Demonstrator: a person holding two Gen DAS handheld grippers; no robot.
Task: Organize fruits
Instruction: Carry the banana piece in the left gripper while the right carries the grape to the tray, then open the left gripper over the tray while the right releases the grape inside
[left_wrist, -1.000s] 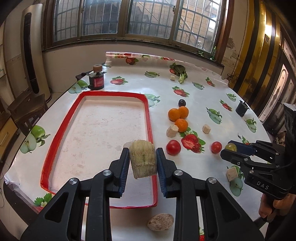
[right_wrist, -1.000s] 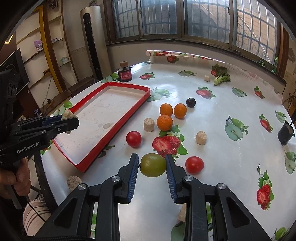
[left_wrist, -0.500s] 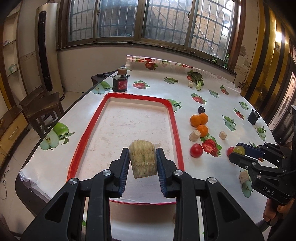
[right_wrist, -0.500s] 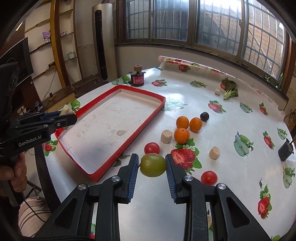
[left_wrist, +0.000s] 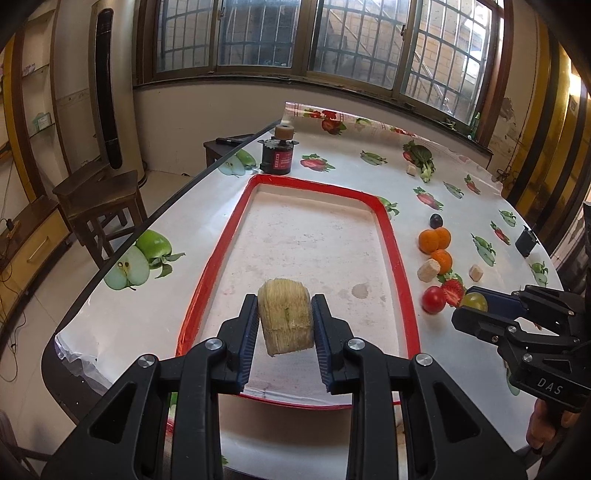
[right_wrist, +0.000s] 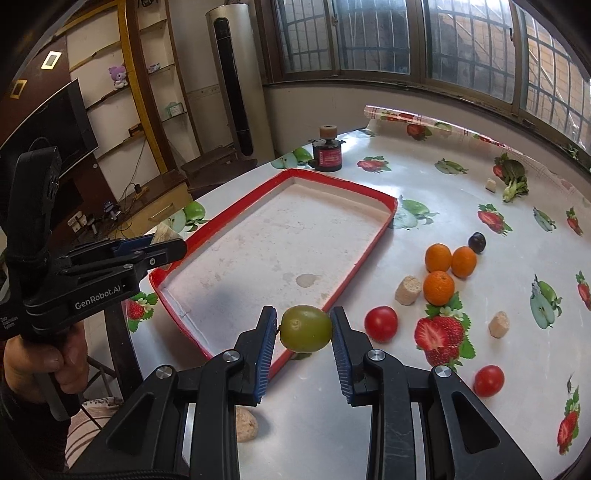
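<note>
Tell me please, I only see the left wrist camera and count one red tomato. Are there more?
Observer: Yes, two. A second tomato lies on the table, right of the right hand-held gripper.
Operator: What's it holding?
Observer: A round green fruit, pinched between both pads, by the red tray rim.
Operator: Anything underneath?
Observer: A beige lump on the table, outside the tray.

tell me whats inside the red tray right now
Nothing rests in the red tray: only its stained pale floor shows, with a round mark. The near strip is hidden by the left tongs and their beige chunk.
</note>
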